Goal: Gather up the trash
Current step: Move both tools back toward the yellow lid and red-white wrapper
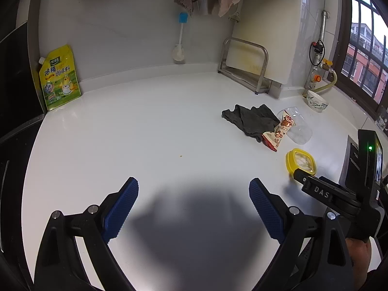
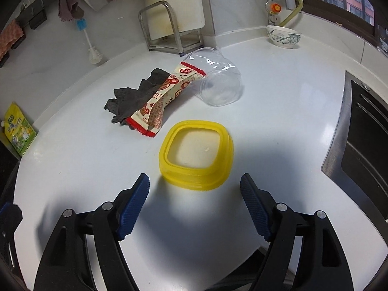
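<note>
While both grippers hover over the white counter (image 2: 278, 111), the trash sits in 1 loose cluster: 1 snack wrapper (image 2: 165, 99), 1 clear cup (image 2: 218, 82) on its side, 1 dark cloth (image 2: 133, 97) and 1 yellow lid (image 2: 196, 155). In the right wrist view the wrapper lies at frame centre, overlapping the cloth and reaching the cup's rim; the lid lies just below them, apart from all 3. The right gripper (image 2: 194, 184) has its 2 blue pads spread wide, holding nothing, with the lid just ahead of the tips. In the left wrist view the left gripper (image 1: 194, 189) is likewise spread and holds nothing, over bare counter, with the cluster at right of centre. Also visible: 1 yellow pouch (image 1: 60, 77) at left, 1 bowl (image 2: 283, 36) at upper right, 1 brush (image 1: 180, 38) against the wall.
</note>
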A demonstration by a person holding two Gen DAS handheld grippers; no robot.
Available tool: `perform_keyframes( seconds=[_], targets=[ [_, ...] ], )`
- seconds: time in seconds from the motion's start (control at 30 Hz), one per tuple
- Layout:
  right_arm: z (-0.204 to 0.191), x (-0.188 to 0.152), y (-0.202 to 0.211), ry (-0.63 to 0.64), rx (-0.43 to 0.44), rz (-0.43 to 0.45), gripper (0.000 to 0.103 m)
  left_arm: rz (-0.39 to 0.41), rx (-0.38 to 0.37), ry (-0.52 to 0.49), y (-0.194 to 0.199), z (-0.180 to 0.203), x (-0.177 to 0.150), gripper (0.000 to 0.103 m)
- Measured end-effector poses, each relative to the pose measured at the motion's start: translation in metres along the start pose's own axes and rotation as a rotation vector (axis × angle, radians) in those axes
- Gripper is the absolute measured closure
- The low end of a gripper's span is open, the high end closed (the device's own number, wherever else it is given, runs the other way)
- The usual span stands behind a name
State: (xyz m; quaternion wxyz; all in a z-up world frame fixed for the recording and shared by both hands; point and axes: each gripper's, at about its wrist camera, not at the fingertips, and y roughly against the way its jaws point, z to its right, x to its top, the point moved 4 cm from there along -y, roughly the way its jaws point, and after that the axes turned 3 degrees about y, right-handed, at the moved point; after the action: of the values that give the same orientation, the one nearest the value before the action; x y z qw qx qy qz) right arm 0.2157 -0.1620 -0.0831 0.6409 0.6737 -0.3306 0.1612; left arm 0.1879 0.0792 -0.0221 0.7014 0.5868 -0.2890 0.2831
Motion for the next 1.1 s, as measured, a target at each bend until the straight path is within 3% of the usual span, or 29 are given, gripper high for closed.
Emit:
perform_keyframes(
  seconds=[0.43, 0.5, 0.6, 0.8, 1.1],
  targets=[
    [-0.018, 0.008, -0.02, 0.088, -0.145, 0.013, 0.025, -0.007, -0.009, 0.007, -0.001, 0.001, -0.001, 0.012],
    [-0.019, 0.009, -0.021, 0.094, -0.135, 0.017, 0.026, -0.008, -0.01, 0.008, -0.001, 0.002, -0.001, 0.012],
    [-0.018, 0.008, -0.018, 0.112, -0.117, 0.037, 0.037, -0.011, -0.012, 0.002, -0.001, 0.004, 0.0, 0.012],
    [-0.009, 0.008, -0.015, 0.121, -0.071, 0.045, 0.038, -0.025, -0.034, -0.011, -0.006, 0.022, 0.002, 0.012],
    [0.034, 0.016, -0.01, 0.087, -0.004, 0.024, 0.038, -0.017, -0.09, -0.079, -0.029, 0.076, 0.016, 0.012]
  ],
)
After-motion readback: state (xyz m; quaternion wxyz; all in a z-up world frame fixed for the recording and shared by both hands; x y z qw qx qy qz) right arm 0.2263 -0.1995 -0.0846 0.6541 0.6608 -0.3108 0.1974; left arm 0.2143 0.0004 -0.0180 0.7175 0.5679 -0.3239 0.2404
